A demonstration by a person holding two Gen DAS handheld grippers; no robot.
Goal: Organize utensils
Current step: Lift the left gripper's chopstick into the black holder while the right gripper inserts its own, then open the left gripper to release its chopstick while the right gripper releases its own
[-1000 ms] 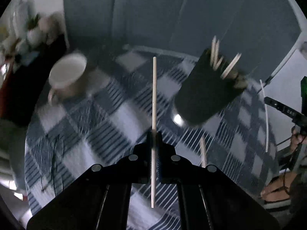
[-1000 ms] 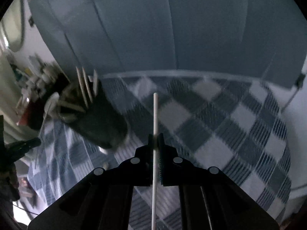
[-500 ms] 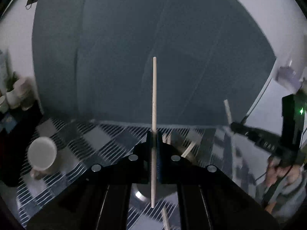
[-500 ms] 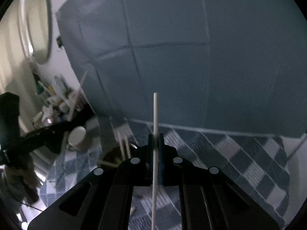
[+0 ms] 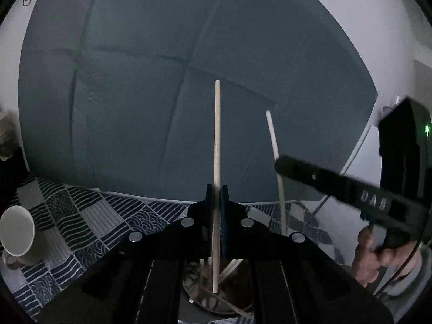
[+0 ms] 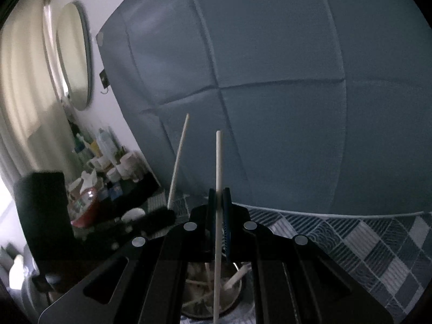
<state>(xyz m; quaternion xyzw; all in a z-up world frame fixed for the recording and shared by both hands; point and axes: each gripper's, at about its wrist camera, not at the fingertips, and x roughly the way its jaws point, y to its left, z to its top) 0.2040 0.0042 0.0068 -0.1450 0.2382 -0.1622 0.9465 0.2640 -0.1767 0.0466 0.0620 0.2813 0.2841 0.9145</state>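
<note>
Holding one upright chopstick [image 5: 216, 135] clenched in each claw [image 5: 216, 191], we hovered directly above the holder [image 6: 210, 297].

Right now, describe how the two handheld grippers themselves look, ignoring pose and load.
Both are matte black with flat angular arms studded with round silver fasteners. The left gripper and right gripper have narrow dark fingers with blue inner pads. Seen from the left wrist, the right unit shows pale lettering and a green light.

A blue-and-white checked patterned cloth [image 5: 89, 216] covers the surface. A white ceramic mug [image 5: 17, 235] sits on it, well to the left of a round metal holder of pale sticks [image 6: 213, 297], which also stands on the cloth.
</note>
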